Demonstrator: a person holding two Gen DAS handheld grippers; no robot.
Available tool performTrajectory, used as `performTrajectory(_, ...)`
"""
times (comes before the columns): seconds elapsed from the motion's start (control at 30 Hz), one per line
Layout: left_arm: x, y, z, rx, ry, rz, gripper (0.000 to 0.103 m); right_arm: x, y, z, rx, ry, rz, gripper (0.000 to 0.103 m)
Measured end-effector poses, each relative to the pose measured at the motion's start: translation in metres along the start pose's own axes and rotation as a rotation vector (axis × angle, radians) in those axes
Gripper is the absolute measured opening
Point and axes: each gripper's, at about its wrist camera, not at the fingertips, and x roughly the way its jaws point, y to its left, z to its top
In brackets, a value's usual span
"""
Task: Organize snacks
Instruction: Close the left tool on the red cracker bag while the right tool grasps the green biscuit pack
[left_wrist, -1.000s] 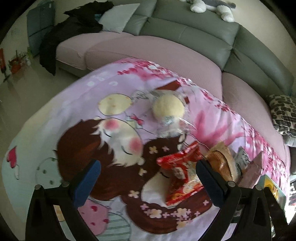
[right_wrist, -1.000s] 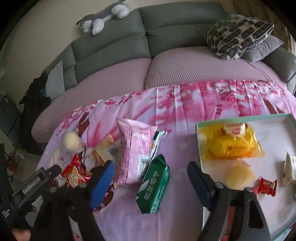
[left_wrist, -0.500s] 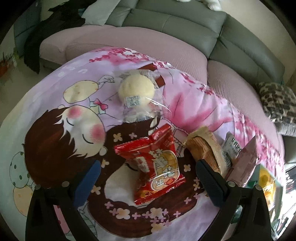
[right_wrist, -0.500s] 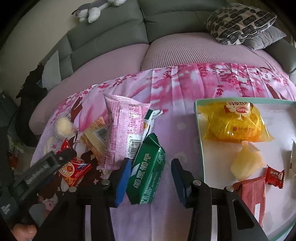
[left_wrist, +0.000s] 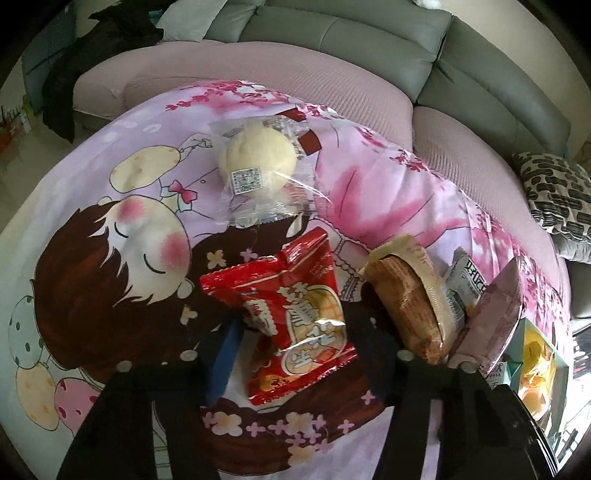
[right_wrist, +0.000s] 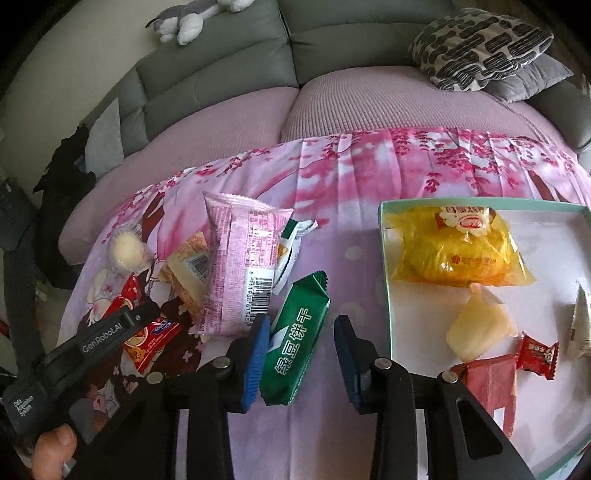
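A red snack packet (left_wrist: 291, 317) lies on the cartoon-print blanket (left_wrist: 110, 258). My left gripper (left_wrist: 301, 332) is closing on it, both pads touching its sides and the foil creased. The right wrist view also shows the red packet (right_wrist: 151, 339), under that gripper's finger. A green biscuit packet (right_wrist: 295, 339) lies between the jaws of my right gripper (right_wrist: 301, 354), which are closing. The left pad touches it; a gap remains at the right pad. A teal-rimmed tray (right_wrist: 384, 258) to the right holds a yellow bread pack (right_wrist: 461, 251), a jelly cup (right_wrist: 476, 325) and small packets.
A wrapped pale bun (left_wrist: 256, 162) lies beyond the red packet. A brown biscuit pack (left_wrist: 410, 299), a grey-white sachet (left_wrist: 465, 284) and a pink packet (right_wrist: 240, 266) are piled between the two grippers. A grey sofa (right_wrist: 221, 66) with a patterned cushion (right_wrist: 480, 48) runs behind.
The left gripper came forward and down over the red packet and its jaws narrowed from wide open onto it. The right jaws narrowed around the green packet.
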Motion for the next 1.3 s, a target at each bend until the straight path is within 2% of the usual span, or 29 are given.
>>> performTrajectory(0.2, 0.0, -0.002, -0.001, 0.016, 0.009, 0.003, 0.052, -0.013, 0.0, 0.001, -0.024, -0.016, -0.034, 0.038)
performTrajectory(0.5, 0.0, -0.004, -0.001, 0.033, 0.016, 0.005, 0.046, -0.006, -0.011, 0.002, 0.016, 0.013, -0.039, 0.038)
performTrajectory(0.97, -0.004, -0.018, -0.01, 0.105, 0.047, -0.001, 0.045, 0.006, -0.005, 0.002, -0.027, 0.063, -0.045, 0.043)
performTrajectory(1.03, -0.004, -0.019, -0.011, 0.108, 0.049, -0.004, 0.045, 0.007, -0.003, 0.002, -0.038, 0.067, -0.053, 0.047)
performTrajectory(1.3, -0.003, -0.019, -0.011, 0.107, 0.057, -0.003, 0.045, 0.016, 0.007, 0.001, -0.112, 0.08, -0.12, 0.049)
